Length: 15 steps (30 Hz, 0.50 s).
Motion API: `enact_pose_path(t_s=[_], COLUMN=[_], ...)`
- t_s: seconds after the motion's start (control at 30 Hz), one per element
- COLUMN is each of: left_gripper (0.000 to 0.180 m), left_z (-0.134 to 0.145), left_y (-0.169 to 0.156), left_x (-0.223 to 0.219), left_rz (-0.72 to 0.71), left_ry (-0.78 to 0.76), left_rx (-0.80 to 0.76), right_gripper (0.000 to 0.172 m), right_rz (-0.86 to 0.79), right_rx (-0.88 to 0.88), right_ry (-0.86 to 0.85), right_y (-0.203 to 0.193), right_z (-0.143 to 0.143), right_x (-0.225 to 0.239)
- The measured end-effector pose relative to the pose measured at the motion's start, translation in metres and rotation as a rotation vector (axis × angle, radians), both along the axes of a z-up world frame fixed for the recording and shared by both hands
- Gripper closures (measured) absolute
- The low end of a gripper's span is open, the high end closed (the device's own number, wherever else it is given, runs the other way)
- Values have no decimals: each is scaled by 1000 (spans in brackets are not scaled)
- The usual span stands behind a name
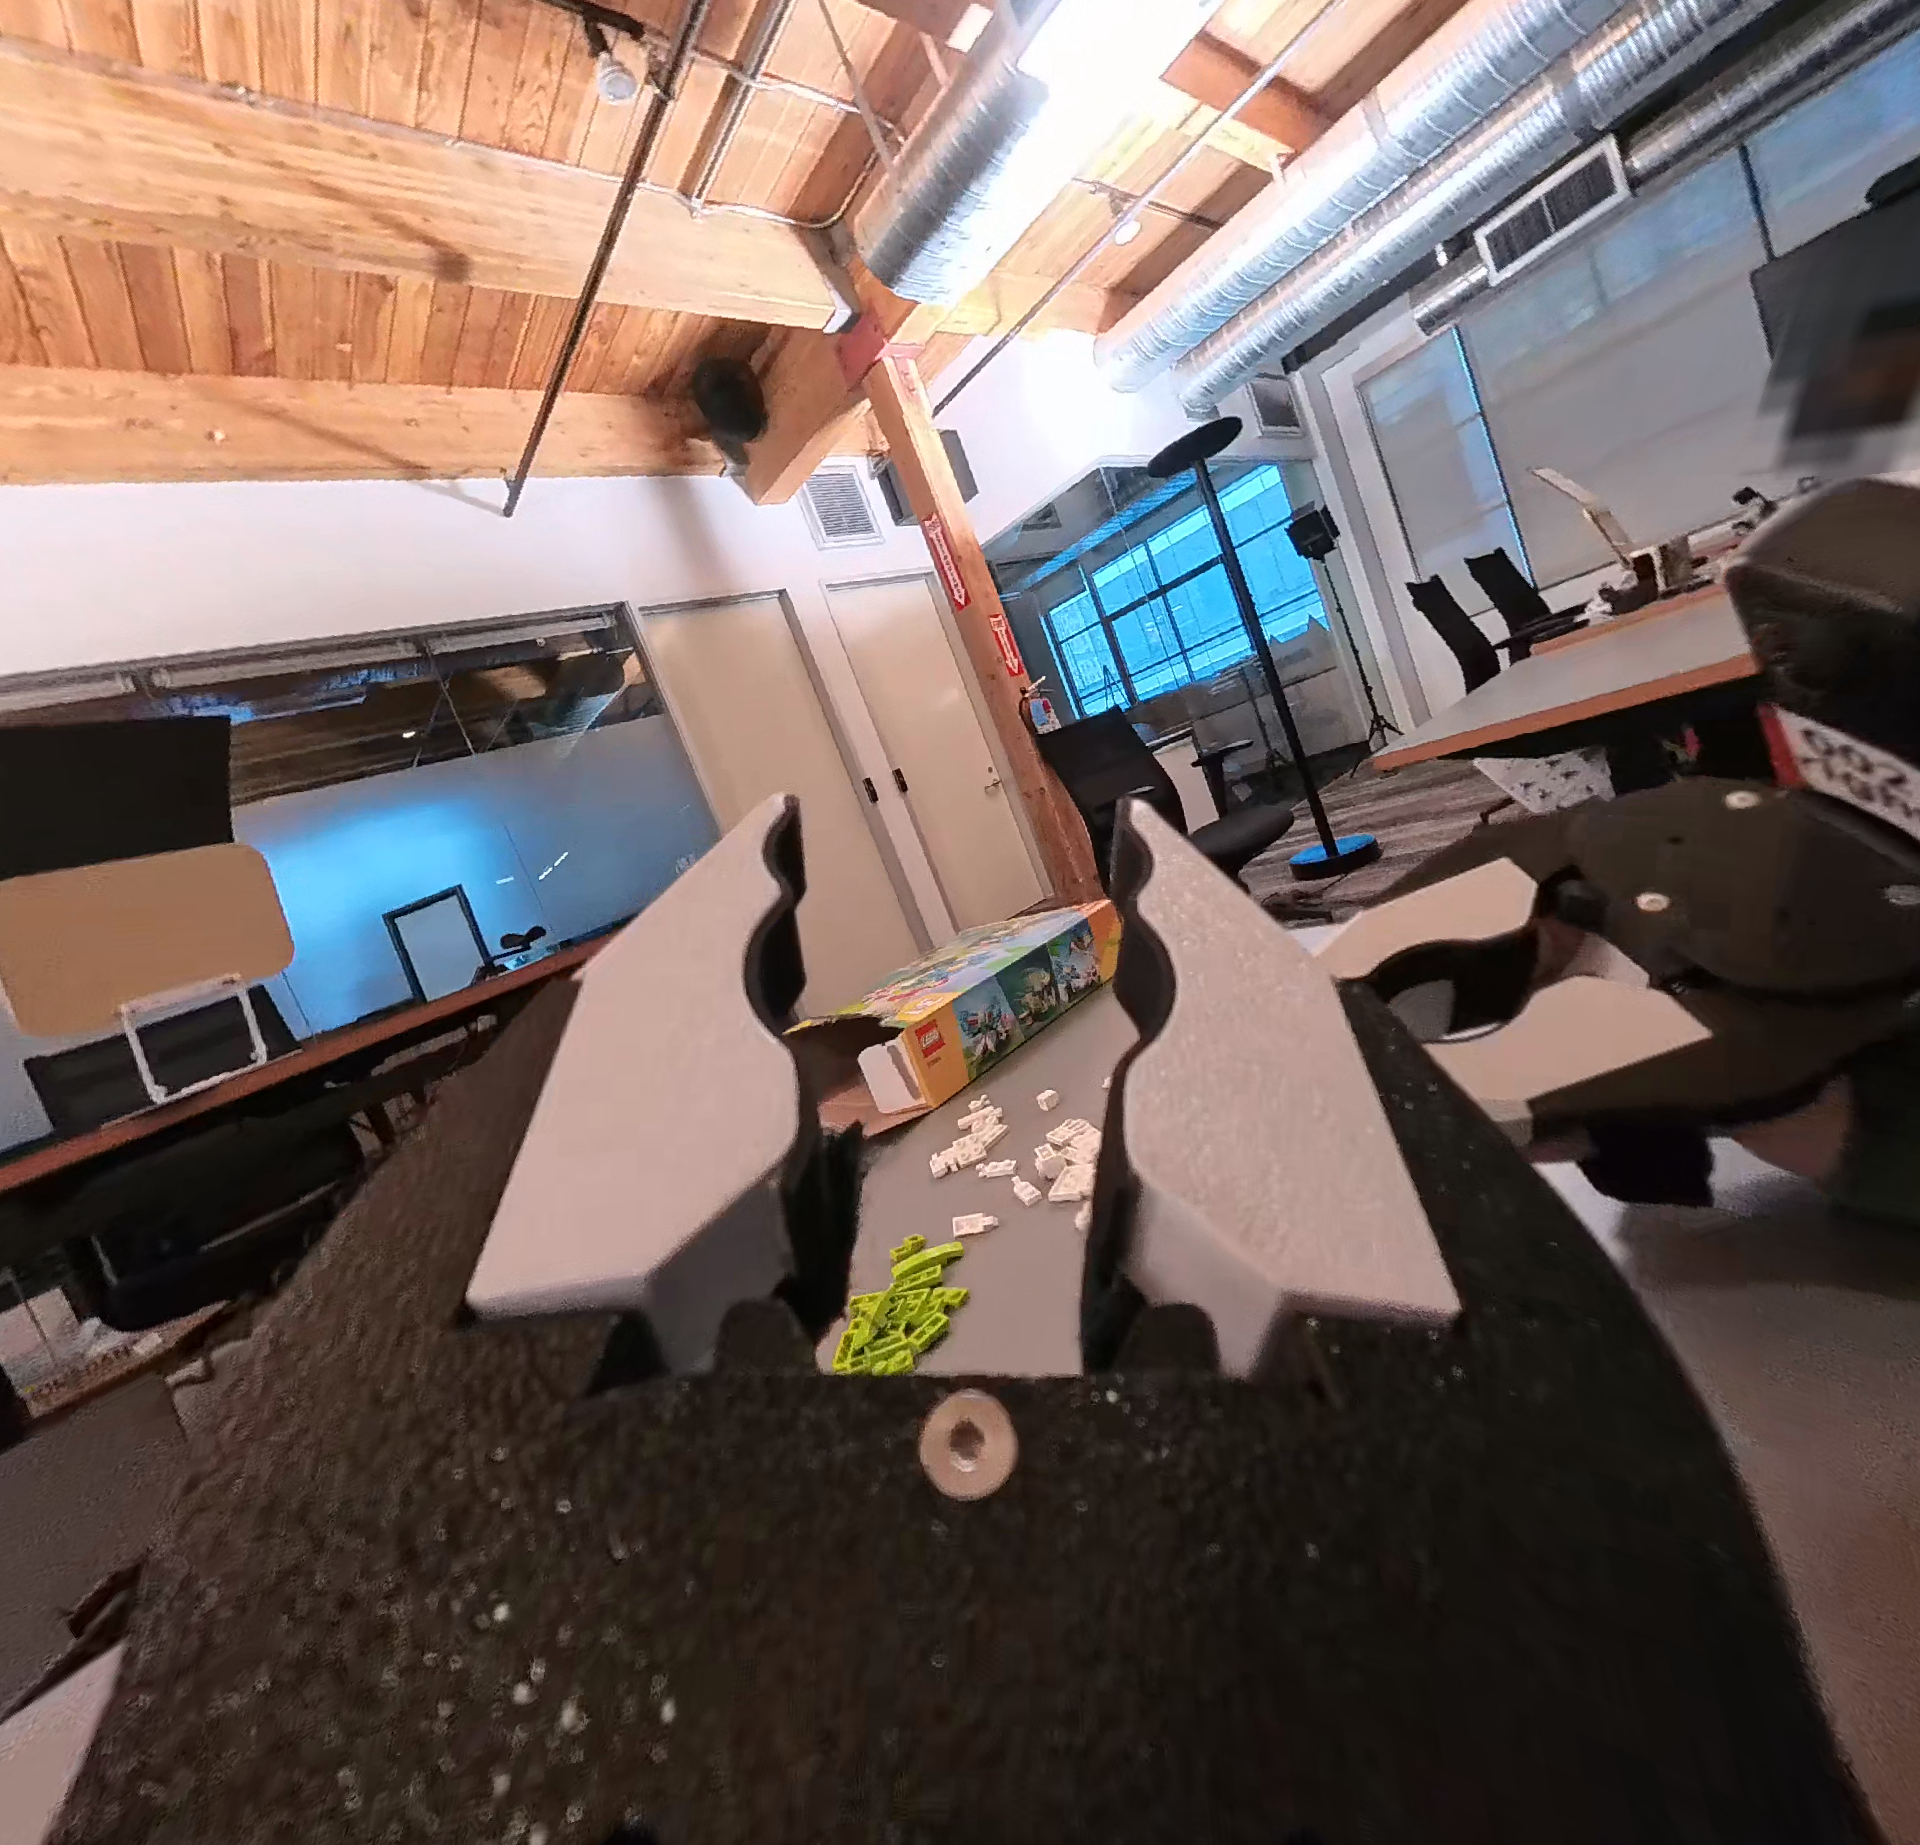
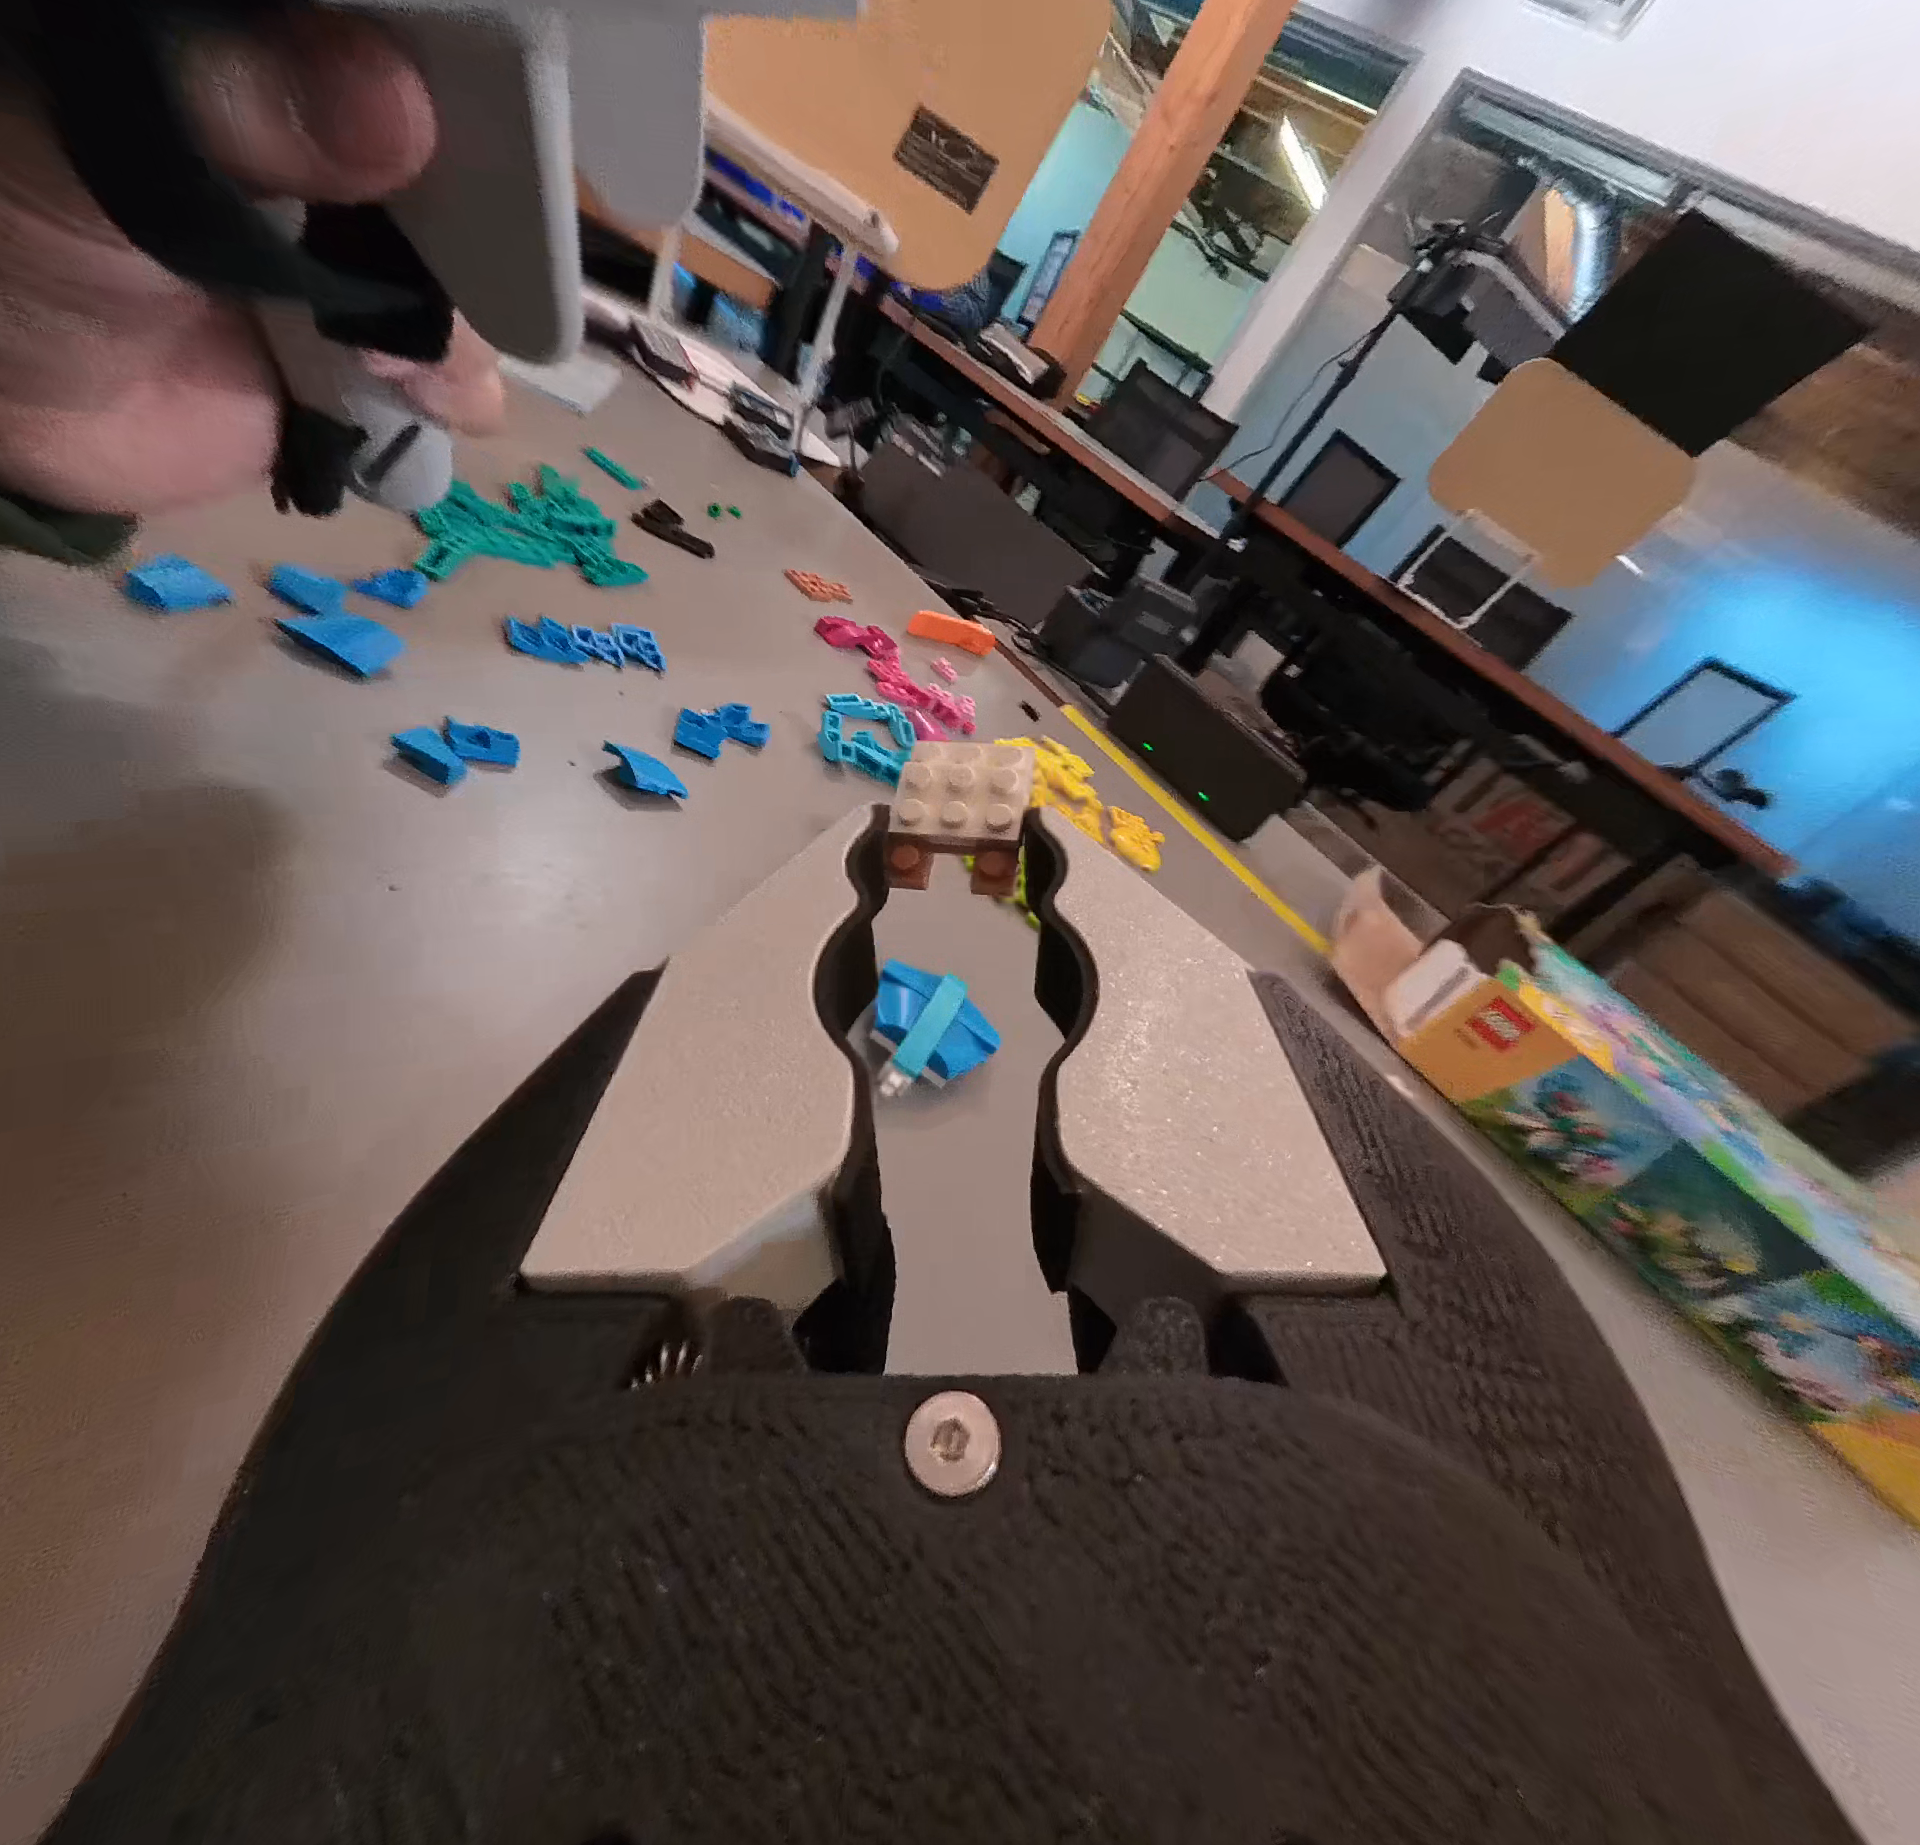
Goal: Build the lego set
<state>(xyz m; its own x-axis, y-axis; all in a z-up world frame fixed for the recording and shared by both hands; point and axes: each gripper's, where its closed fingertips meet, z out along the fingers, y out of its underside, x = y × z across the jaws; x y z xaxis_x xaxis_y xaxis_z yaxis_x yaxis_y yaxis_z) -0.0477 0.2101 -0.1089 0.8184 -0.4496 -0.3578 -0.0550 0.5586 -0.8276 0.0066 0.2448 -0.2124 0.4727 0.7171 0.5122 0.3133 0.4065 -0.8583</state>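
- The right gripper (image 2: 957, 827) pinches a small brick assembly (image 2: 964, 803) at its fingertips: a white studded plate on top and a brown part below with two brown feet. Both pads press on its sides, and it is lifted above the table (image 2: 416, 912).
- The left gripper (image 1: 956, 839) is spread wide, with only air between its fingers; it is raised and points over the table toward the room. In the right wrist view a hand (image 2: 156, 341) grips it over the far left part of the table.
- Under the right gripper's jaws lies one blue piece (image 2: 930, 1032) with a lighter blue bar across it, on the table surface.
- Beyond the held assembly, near the far edge of the table, lie a yellow pile (image 2: 1091, 787), a pink pile (image 2: 904, 668), some cyan pieces (image 2: 862, 730) and one orange piece (image 2: 951, 632).
- Farther left there are several blue groups (image 2: 582, 642), a teal pile (image 2: 530, 533) and a few black pieces (image 2: 670, 528).
- One coloured cardboard box (image 2: 1662, 1151), its end torn open, lies along the right edge of the table.
- In the left wrist view a lime-green pile (image 1: 899, 1312) and a white pile (image 1: 1023, 1151) lie on the table before that box.
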Motion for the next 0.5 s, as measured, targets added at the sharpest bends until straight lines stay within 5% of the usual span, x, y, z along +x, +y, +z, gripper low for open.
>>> enact_pose_path(t_s=[0.33,0.5], left_gripper=[125,126], left_z=[0,-2], left_y=[5,7], left_x=[-8,-8], left_rz=[22,21], left_ry=[-27,-25], left_rx=[-17,-21], right_gripper=[146,146], right_rz=[93,229], right_rx=[-103,-340], right_ry=[81,43], right_y=[3,-4], right_z=[3,-8], right_x=[-2,-5])
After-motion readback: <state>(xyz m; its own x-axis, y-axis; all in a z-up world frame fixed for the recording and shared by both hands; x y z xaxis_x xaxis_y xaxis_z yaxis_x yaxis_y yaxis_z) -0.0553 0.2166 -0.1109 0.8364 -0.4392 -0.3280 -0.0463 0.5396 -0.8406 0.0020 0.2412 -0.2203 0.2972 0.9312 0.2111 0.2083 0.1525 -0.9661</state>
